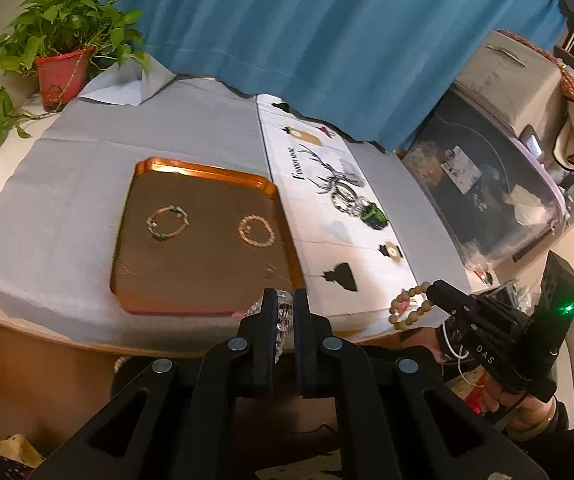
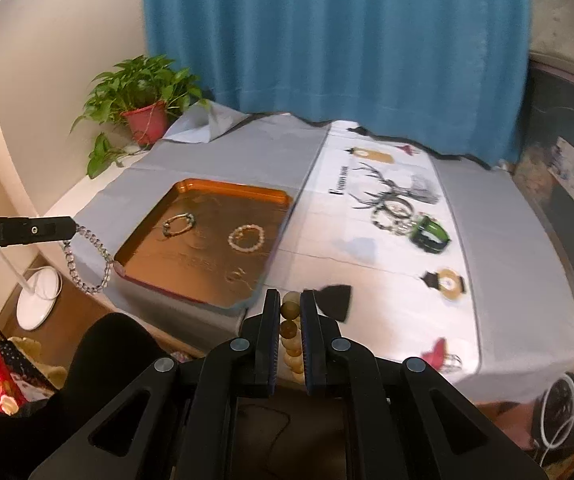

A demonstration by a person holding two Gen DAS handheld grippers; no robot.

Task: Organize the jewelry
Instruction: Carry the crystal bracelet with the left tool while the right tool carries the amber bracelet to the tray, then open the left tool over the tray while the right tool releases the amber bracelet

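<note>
Two sets of tongs up over the near edge of the counter [image 1: 67, 248], both clenched on bracelets. Left tongs [image 1: 285, 300] clamped on a clear crystal bead bracelet [image 2: 87, 264], dangling in a loop just off the counter's near left corner, beside the orange tray [image 2: 223, 194] but not in it. Right tongs [image 2: 290, 300] pinching a tan wooden bead bracelet [image 1: 409, 308], hanging free just past the near edge of the white printed runner [image 2: 387, 304]. Inside the tray: a greenish-grey beaded bracelet [image 1: 167, 222] toward the left, a pale cream bead bracelet [image 1: 255, 231] to its right, well apart from each other, both lying flat. Some faint thin thing near the tray's front right corner, maybe a fine chain, too blurry to call. On the runner, a small pile of leftover pieces [image 2: 395, 210] with a chunky green bangle [image 2: 431, 234] right next to it, sitting on the deer print. Grey cloth over the rest of the counter, blue curtain [image 1: 307, 32] behind, potted pothos in a red pot [image 1: 61, 74] at the far left corner. A bit of a hand visible behind the right tongs, gripping the handle, green light glowing on the unit.
</note>
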